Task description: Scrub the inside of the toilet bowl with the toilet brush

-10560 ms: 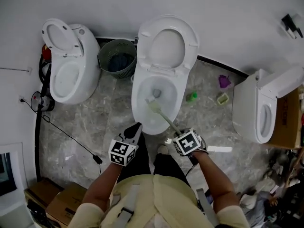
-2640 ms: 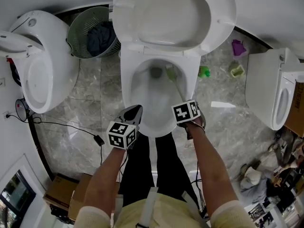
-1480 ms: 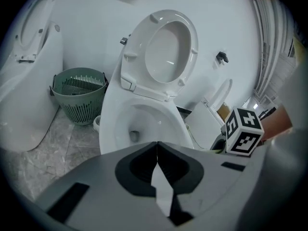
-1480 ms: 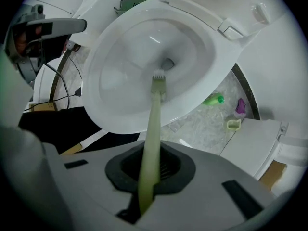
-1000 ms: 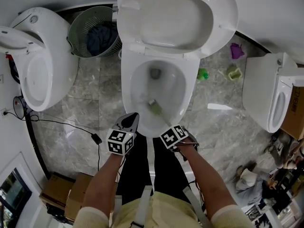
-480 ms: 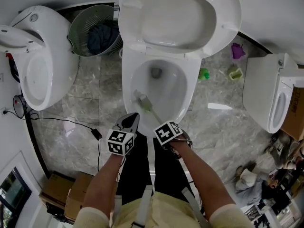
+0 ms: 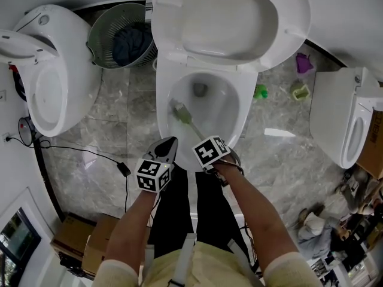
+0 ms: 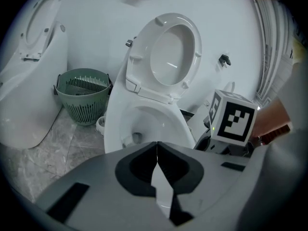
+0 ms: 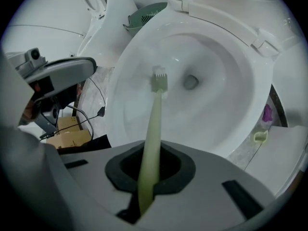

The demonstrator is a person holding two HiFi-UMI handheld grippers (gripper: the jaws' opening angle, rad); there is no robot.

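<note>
The white toilet bowl [image 7: 222, 113] stands open below me with its lid [image 7: 230, 17] raised. My right gripper [image 7: 208, 149] hovers over the bowl's near rim, shut on the pale green handle of the toilet brush [image 7: 181, 112]. In the right gripper view the brush [image 9: 158, 83] reaches from my right gripper [image 9: 148, 179] to the bowl's left inner wall [image 9: 130, 105], beside the drain [image 9: 191, 82]. My left gripper [image 7: 169, 144] is shut and holds nothing, just left of the right one at the front rim. In the left gripper view its jaws [image 8: 157, 163] meet in front of the bowl [image 8: 144, 121].
A green basket [image 7: 122, 37] with dark cloth stands left of the toilet. Other toilets stand at the left [image 7: 51, 82] and right [image 7: 341, 118]. A black cable [image 7: 84, 154] crosses the marble floor. Small green [image 7: 260, 91] and purple [image 7: 304, 63] items lie to the right. Cardboard boxes [image 7: 78, 238] sit near my left leg.
The brush head has swept from the bowl's near middle up along its left wall. My right gripper has shifted a little left over the rim. The left gripper has stayed put.
</note>
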